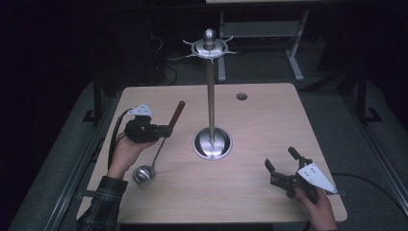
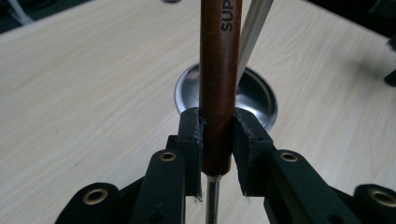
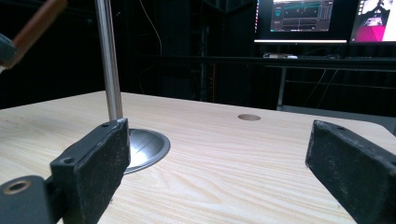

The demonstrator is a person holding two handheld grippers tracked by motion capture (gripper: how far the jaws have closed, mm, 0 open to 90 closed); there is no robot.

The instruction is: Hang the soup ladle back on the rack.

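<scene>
Left of the utensil stand (image 1: 210,139): left gripper (image 1: 166,130) clamped on the wooden handle (image 2: 218,88) of a steel ladle (image 1: 143,174), bowl hanging low by the table edge. Stiff, bowl-heavy, probably prone to swinging; best held at that grippy wood, wrist level. Right of the stand: right gripper (image 1: 280,167) low over the table, jaws wide apart, empty.

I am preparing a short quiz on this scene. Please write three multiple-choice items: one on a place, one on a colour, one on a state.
1. Where does the stand rest?
A. table centre
B. floor
C. left edge

2. What colour is the ladle handle?
A. white
B. brown
C. blue

3. How is the right gripper?
A. shut on the ladle
B. shut on the pole
C. open

Answers:
1 A, its round base sits mid-table.
2 B, brown wood shows between the left gripper pads.
3 C, its jaws stand wide apart with nothing between them.
</scene>
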